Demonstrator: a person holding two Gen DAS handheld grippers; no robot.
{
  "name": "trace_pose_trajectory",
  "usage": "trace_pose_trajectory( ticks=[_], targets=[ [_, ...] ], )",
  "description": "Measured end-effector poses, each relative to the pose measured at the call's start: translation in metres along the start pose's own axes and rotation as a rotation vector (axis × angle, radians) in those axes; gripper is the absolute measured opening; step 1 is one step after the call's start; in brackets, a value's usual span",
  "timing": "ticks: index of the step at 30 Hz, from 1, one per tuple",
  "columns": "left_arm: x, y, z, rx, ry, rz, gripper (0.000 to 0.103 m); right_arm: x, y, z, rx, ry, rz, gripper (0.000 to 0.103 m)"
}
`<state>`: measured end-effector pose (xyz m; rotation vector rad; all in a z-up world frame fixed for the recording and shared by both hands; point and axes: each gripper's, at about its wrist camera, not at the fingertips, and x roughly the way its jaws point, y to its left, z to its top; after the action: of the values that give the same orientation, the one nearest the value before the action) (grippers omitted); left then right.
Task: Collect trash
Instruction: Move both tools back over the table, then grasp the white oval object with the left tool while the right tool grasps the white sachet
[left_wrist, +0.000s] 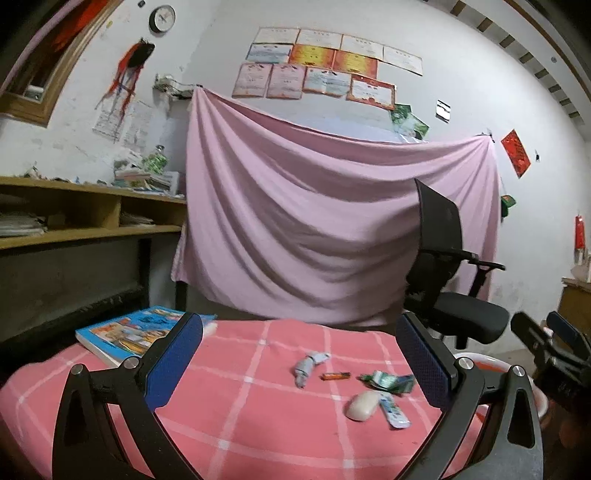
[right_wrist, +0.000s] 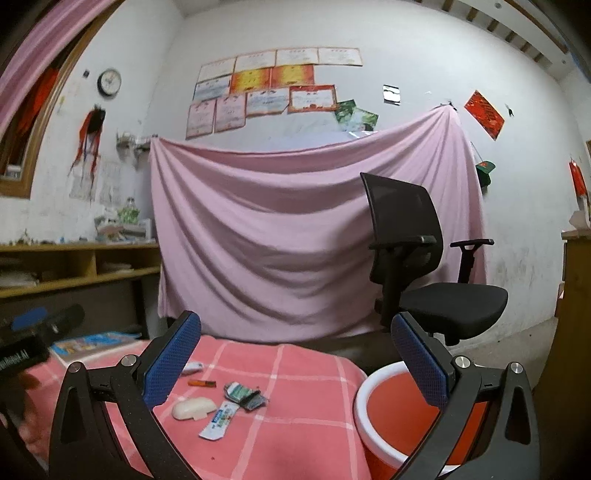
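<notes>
**Both tools wide open over the litter**

Left tool (left_wrist: 303, 354) hangs with its jaws spread wide and nothing between them, and the right tool (right_wrist: 295, 354) is the same. On the pink checked tabletop (left_wrist: 240, 413) the trash sits in a loose cluster. The grey twisted wrapper (left_wrist: 308, 367) runs its long axis from 7 to 1 o'clock. The little orange stick (left_wrist: 335, 376) lies flat, 9 to 3. The green crumpled packet (left_wrist: 386, 381) sits at its 3 o'clock. The white lump (left_wrist: 362, 405) touches the blue-white sachet (left_wrist: 394, 410), which points toward 5 o'clock. The orange bucket (right_wrist: 391, 417) waits at the tabletop's 3 o'clock edge.
</notes>
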<state>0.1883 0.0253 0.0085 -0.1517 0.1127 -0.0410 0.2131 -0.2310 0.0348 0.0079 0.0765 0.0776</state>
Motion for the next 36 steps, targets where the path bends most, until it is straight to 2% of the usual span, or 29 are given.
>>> trace_pose_trajectory(
  ticks=[4,7,11,12,13,15,18,20,22,24,27,33,34,36],
  targets=[
    [0.003,0.007,-0.002,-0.002,-0.014,0.021,0.102,0.009,0.005,-0.007,-0.017,0.047,0.024,0.103],
    [0.012,0.009,-0.004,0.002,0.022,0.024,0.102,0.016,0.005,-0.009,-0.014,0.088,0.046,0.103],
    [0.035,0.004,-0.006,0.066,0.146,0.038,0.102,0.035,0.001,-0.015,0.014,0.204,0.072,0.103],
    [0.043,0.001,-0.008,0.091,0.188,0.041,0.102,0.043,0.002,-0.018,0.012,0.262,0.087,0.103],
    [0.048,-0.001,-0.010,0.102,0.218,0.039,0.102,0.050,0.003,-0.021,0.011,0.305,0.105,0.101],
    [0.061,-0.003,-0.015,0.104,0.284,0.012,0.102,0.057,0.005,-0.023,0.005,0.343,0.124,0.090],
    [0.072,-0.004,-0.019,0.092,0.345,-0.010,0.102,0.065,0.012,-0.027,-0.019,0.406,0.155,0.084],
    [0.078,-0.004,-0.023,0.086,0.393,-0.016,0.102,0.069,0.016,-0.030,-0.033,0.442,0.188,0.074],
    [0.086,-0.003,-0.028,0.073,0.441,-0.016,0.102,0.074,0.022,-0.033,-0.052,0.483,0.219,0.072],
    [0.091,-0.001,-0.030,0.056,0.476,-0.005,0.102,0.080,0.029,-0.038,-0.074,0.535,0.254,0.065],
    [0.096,0.004,-0.034,0.037,0.516,0.008,0.101,0.089,0.037,-0.047,-0.096,0.610,0.297,0.058],
    [0.106,0.006,-0.039,0.031,0.577,0.024,0.099,0.102,0.054,-0.060,-0.147,0.725,0.356,0.055],
    [0.106,0.005,-0.040,0.031,0.584,0.022,0.099,0.103,0.058,-0.064,-0.169,0.748,0.358,0.052],
    [0.107,0.003,-0.041,0.034,0.593,0.014,0.098,0.105,0.061,-0.067,-0.184,0.768,0.361,0.037]
  ],
)
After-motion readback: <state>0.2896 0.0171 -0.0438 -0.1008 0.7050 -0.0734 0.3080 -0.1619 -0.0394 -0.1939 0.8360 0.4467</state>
